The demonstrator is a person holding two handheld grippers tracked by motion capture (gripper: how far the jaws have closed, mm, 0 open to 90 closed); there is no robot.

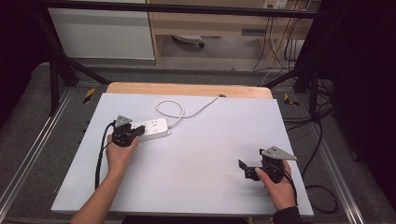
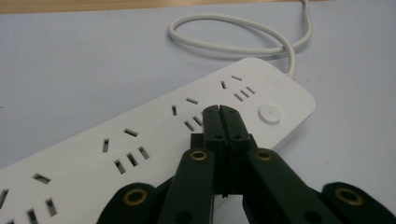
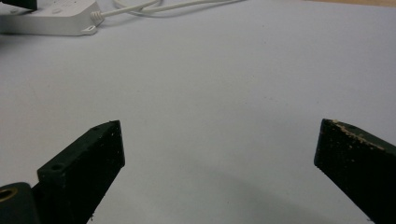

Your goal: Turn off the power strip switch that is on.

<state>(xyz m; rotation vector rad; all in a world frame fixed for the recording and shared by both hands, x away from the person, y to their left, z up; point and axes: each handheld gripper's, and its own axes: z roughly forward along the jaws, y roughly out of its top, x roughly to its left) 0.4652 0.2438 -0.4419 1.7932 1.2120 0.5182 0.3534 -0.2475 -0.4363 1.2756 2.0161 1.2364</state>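
A white power strip [image 1: 153,128] lies on the pale sheet at the left, its white cable [image 1: 180,111] looping toward the table's far edge. My left gripper [image 1: 138,131] is shut, with its tips over the strip's left part. In the left gripper view the closed jaws [image 2: 219,111] sit just above the strip [image 2: 121,140], close to its round button [image 2: 269,113], with nothing between them. My right gripper [image 1: 245,169] is at the front right, open wide and empty, far from the strip. In the right gripper view its tips [image 3: 219,140] frame bare sheet, and the strip's end [image 3: 51,18] lies far off.
The pale sheet [image 1: 201,149] covers most of a wooden table [image 1: 187,88]. The cable loop [image 2: 233,44] lies behind the strip. Black frame bars [image 1: 65,60] and floor cables [image 1: 322,191] surround the table. Bare sheet stretches between the two grippers.
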